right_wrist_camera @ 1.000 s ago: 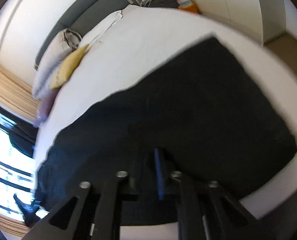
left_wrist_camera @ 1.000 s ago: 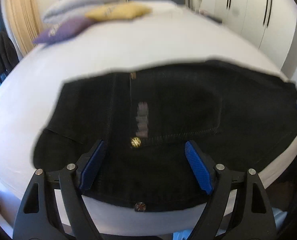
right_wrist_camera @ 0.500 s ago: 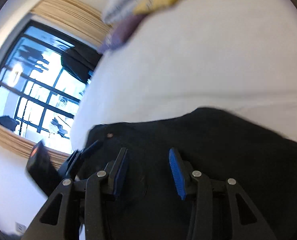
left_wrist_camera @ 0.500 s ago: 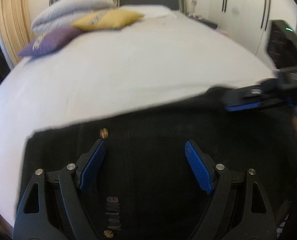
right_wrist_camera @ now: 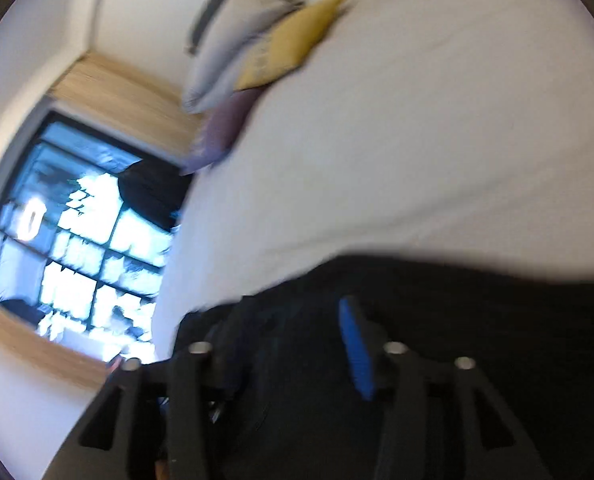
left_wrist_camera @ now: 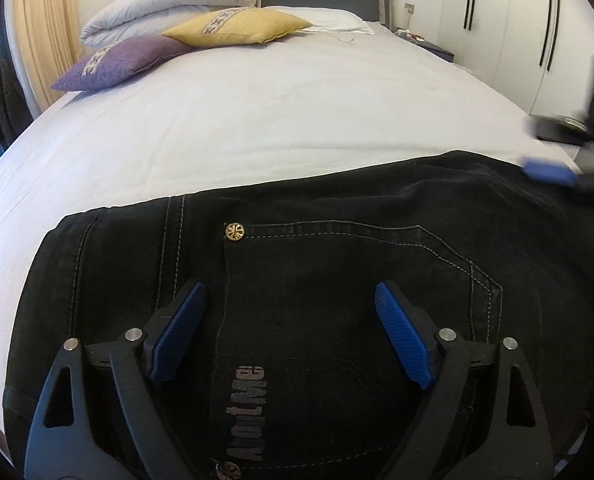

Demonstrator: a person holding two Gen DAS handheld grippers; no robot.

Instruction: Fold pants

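Black jeans (left_wrist_camera: 321,264) lie folded flat on the near part of a white bed (left_wrist_camera: 257,112), back pocket and brass rivets up. My left gripper (left_wrist_camera: 289,308) is open and empty, hovering low over the pocket area. My right gripper (right_wrist_camera: 293,320) is open over the same jeans (right_wrist_camera: 477,320); its view is blurred. Its blue pad also shows at the right edge of the left wrist view (left_wrist_camera: 549,172), at the far edge of the jeans.
A purple cushion (left_wrist_camera: 125,60), a yellow cushion (left_wrist_camera: 237,26) and grey pillows (left_wrist_camera: 169,4) lie at the bed's head. White wardrobes (left_wrist_camera: 509,28) stand on the right. A dark window (right_wrist_camera: 69,240) is on the left side.
The left gripper has moved closer and lower over the jeans' pocket. The right gripper opened from shut, swung round towards the window, then drew back to the jeans' right edge.
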